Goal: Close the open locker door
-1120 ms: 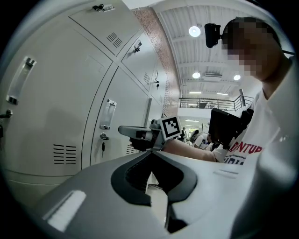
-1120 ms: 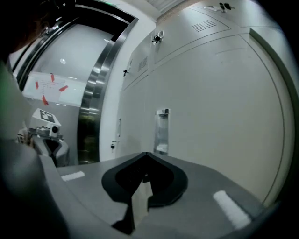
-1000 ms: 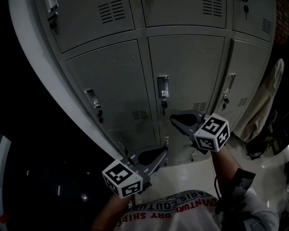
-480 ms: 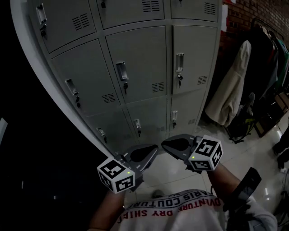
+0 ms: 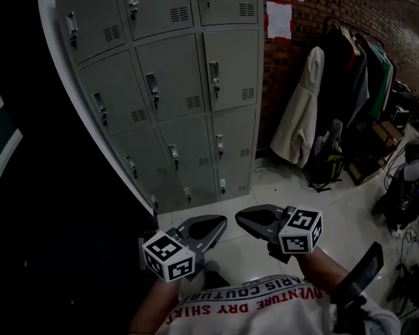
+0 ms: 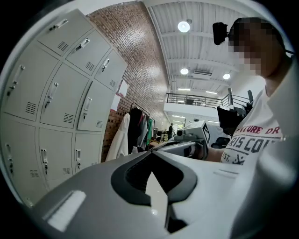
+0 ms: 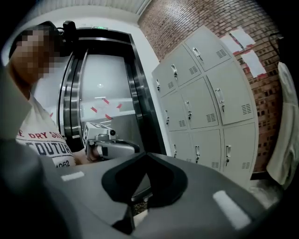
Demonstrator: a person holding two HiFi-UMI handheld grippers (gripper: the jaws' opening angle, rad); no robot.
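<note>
Head view from behind the person: a bank of grey sheet-metal lockers (image 5: pixel 177 85) fills the upper left, each locker door (image 5: pixel 232 69) flat, with louvred vents and a small upright handle, every one in sight lying flush in its frame. The left gripper (image 5: pixel 221 224) and right gripper (image 5: pixel 239 217), smooth grey plastic with black-and-white marker cubes, hang low over the glossy tiled floor (image 5: pixel 314 209), well apart from the lockers, each with its jaws pressed together on nothing. A cream coat (image 5: pixel 298 121) hangs against the red brick wall (image 5: pixel 294 46) under a white paper notice (image 5: pixel 278 18). The white T-shirt (image 5: pixel 262 307) reads "COUTURE".
</note>
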